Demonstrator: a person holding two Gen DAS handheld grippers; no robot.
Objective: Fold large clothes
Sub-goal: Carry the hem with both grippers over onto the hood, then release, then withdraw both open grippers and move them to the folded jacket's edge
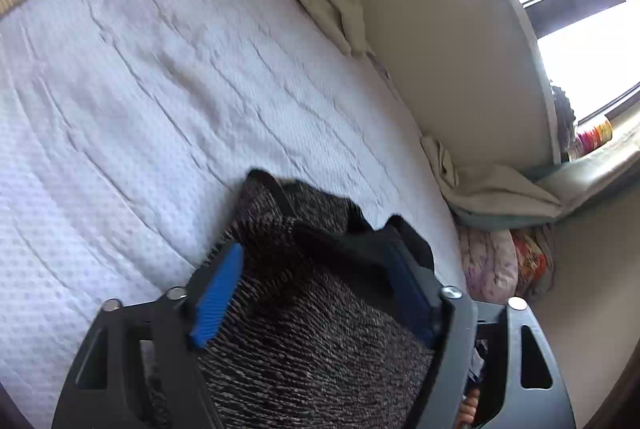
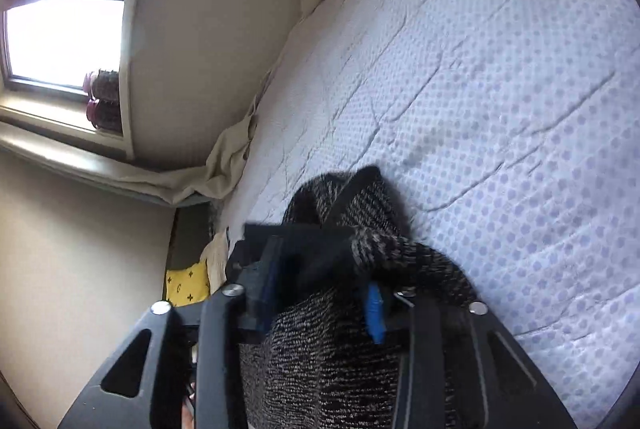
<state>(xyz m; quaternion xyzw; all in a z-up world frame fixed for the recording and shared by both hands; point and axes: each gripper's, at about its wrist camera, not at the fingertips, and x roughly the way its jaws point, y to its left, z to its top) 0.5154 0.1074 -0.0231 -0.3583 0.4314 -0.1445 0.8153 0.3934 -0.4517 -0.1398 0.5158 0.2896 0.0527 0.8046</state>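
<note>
Across a bed with a pale dotted lavender quilt (image 1: 168,101), the left claw (image 1: 316,293) and right claw (image 2: 320,297) each stood partly closed around bunched edges of a grey-and-black marled knit garment (image 1: 312,341), apparently lifting it above the bed for folding.

Open bedspread (image 1: 168,117); wall (image 1: 448,41) alongside.

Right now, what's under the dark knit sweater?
Past the sweater lies the dotted white bed cover. Whatever is directly beneath it is covered by knit and both grippers.
</note>
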